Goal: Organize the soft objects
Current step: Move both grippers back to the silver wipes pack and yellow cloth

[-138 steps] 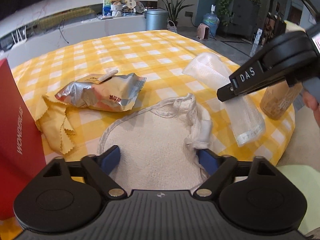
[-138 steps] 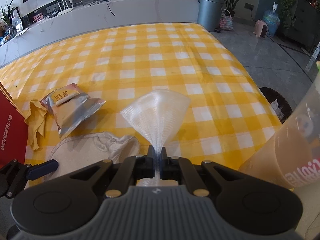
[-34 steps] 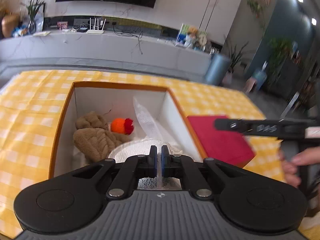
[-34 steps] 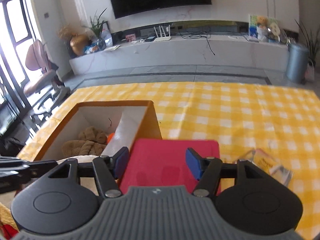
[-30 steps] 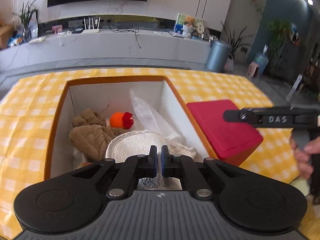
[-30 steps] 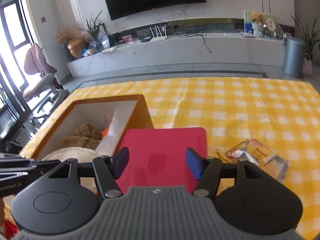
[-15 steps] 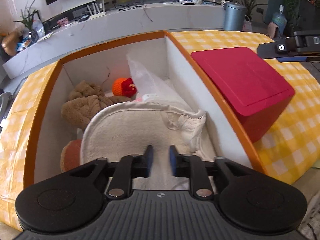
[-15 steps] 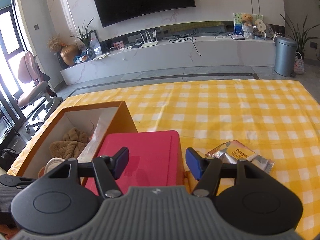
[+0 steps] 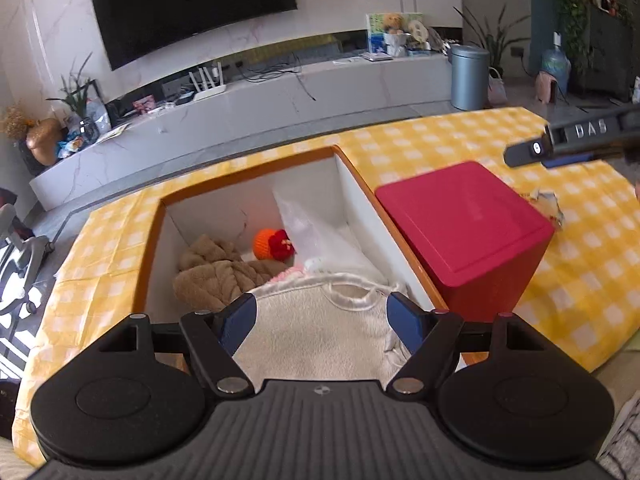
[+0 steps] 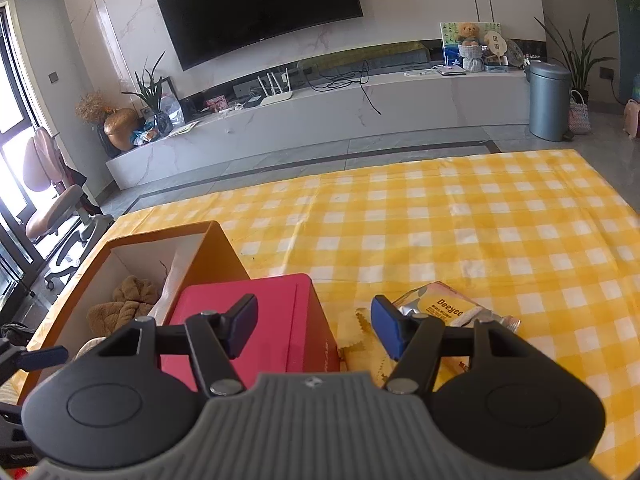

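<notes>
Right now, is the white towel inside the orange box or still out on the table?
Inside. The white towel lies within the orange box, beside the brown plush; the left gripper has its jaws open above it.

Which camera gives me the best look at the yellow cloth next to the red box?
The right wrist view: the yellow cloth lies on the tablecloth between the red box and the snack packet, partly behind the open right gripper. In the left wrist view the box hides it.

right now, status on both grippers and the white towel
Left gripper open above the white terry towel, which lies in the orange-rimmed box. Right gripper open, empty. Red box beside.
</notes>
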